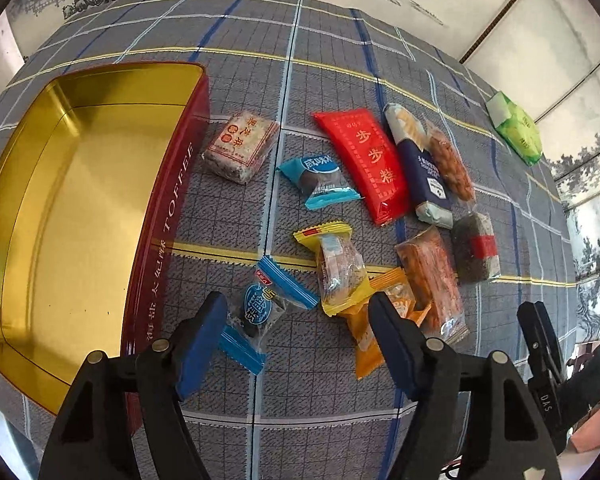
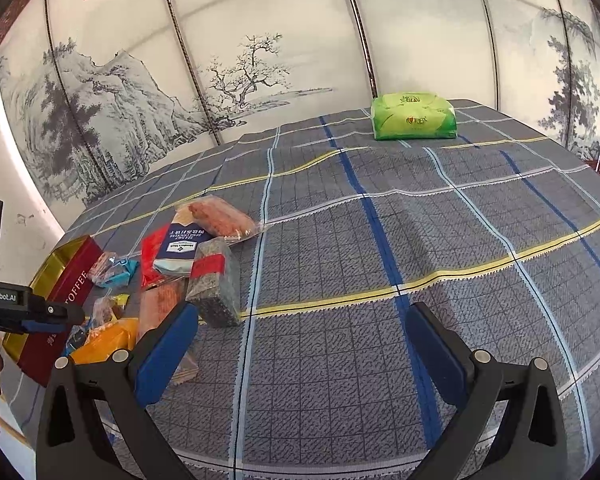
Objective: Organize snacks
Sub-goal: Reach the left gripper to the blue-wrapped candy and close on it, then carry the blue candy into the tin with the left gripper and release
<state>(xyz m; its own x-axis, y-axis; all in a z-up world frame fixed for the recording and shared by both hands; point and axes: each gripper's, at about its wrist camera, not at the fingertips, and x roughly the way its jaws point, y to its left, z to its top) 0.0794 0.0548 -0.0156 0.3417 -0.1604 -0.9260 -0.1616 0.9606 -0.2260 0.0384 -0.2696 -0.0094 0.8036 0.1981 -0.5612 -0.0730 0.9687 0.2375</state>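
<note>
**Thin wrapper, crowded pile: where this pick could slip**

Nearest my left gripper (image 1: 296, 340) is the blue-wrapped candy (image 1: 260, 306), lying between its spread fingers and touching the left finger (image 1: 198, 344); nothing is pinched yet. Closing here, I judge the pads may catch only the crinkled wrapper tail, so the sweet could swing or drop short of the toffee tin (image 1: 162, 216), which sits open and just beside it on the left; the right finger (image 1: 392, 344) overlaps the orange packet (image 1: 366, 344), so a careless squeeze could drag that along too. My right gripper (image 2: 300, 344) hangs spread over bare checked cloth (image 2: 420, 220), holding nothing, with the snack pile (image 2: 204, 264) to its left; the green tissue pack (image 2: 414, 117) lies well apart, easily forgotten.
</note>
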